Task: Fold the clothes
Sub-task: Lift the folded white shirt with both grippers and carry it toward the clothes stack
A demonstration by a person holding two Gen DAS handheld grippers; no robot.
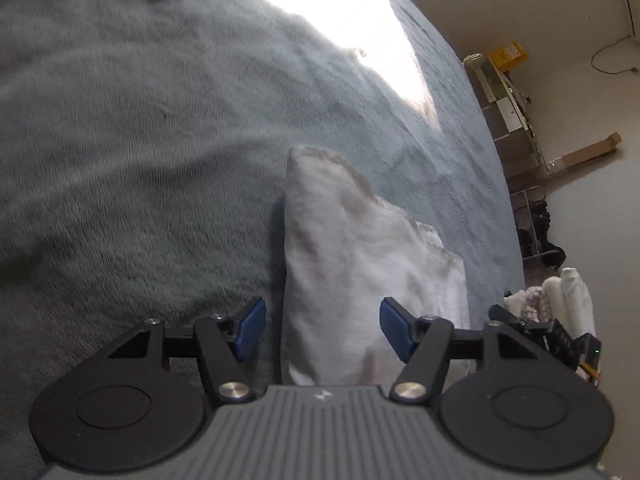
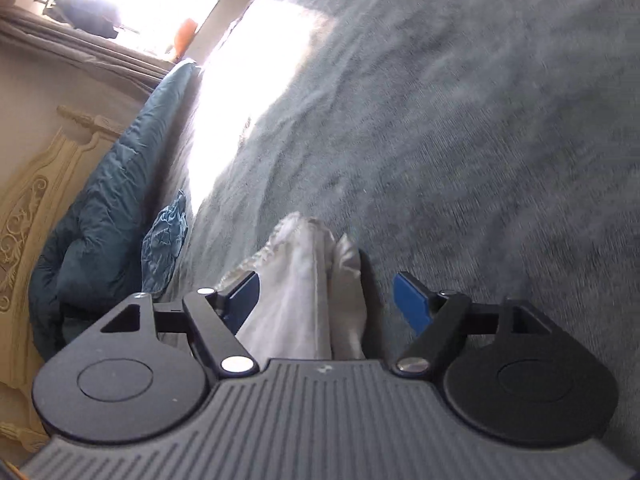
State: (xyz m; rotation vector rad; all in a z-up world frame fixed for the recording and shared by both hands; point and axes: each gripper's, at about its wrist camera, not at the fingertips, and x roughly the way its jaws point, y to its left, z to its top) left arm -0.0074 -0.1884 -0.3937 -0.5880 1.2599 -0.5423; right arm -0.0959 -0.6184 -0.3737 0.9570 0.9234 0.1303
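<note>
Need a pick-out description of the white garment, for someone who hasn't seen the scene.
Start from the wide grey-blue blanket covering the bed. The white garment lies on it, just ahead of the open left gripper. It is the only pale, folded cloth there.

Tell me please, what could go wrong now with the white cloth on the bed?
1. Both tools are open, the left tool and the right tool, so nothing pins the folded white cloth; its uneven layers may slip apart.
2. The plush grey-blue blanket is soft, so a closing tool might pinch it along with the cloth.
3. The cloth lies near the bed's edge, so a push might slide it toward the floor.
</note>
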